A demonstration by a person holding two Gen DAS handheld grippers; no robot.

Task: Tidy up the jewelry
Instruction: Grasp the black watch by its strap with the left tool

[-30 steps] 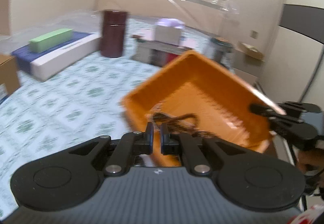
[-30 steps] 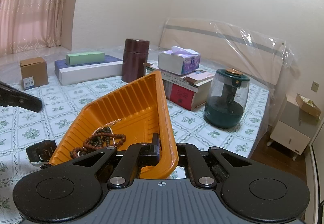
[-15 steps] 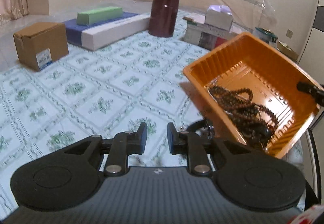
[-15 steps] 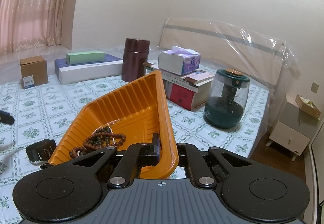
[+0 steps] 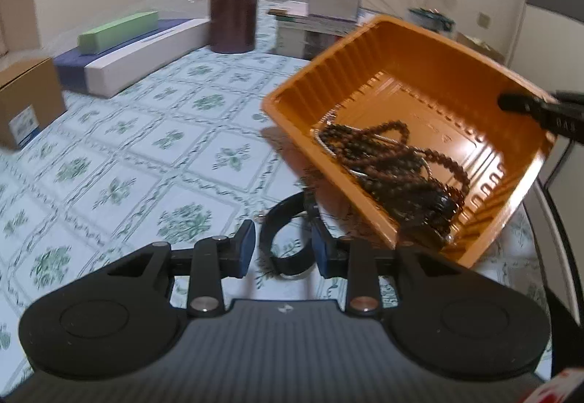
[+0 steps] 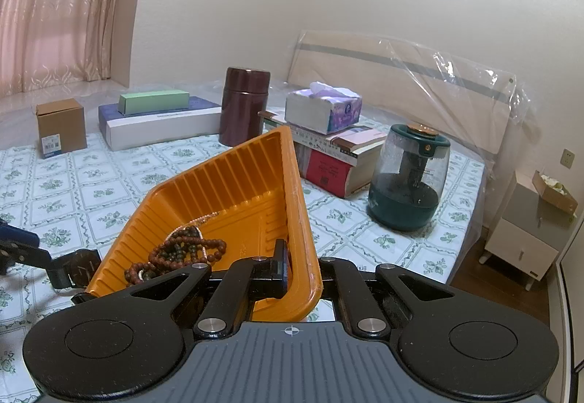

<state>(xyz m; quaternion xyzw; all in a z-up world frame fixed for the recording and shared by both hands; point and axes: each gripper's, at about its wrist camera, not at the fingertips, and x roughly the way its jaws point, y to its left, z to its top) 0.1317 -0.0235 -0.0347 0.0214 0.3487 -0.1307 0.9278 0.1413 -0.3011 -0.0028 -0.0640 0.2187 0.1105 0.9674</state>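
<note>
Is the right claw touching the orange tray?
Touching. In the right wrist view, the right claw is closed on the wall of the orange tray, with one finger inside and the other outside.

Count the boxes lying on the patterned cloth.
3: a brown cardboard box far left, a long white-and-blue box beside it, and a green box on top. Others may be hidden.

Orange tray tilted in the air, beads inside, watch on the cloth below.
Orange ribbed plastic tray (image 6: 233,191) is tipped, its low corner toward the black watch (image 5: 288,250). A tangle of brown and dark bead strands (image 5: 394,166) plus a thin pale chain is pooled in the low end. The watch, strap looped, lies on the floral cloth just beside the tray's low edge.
</note>
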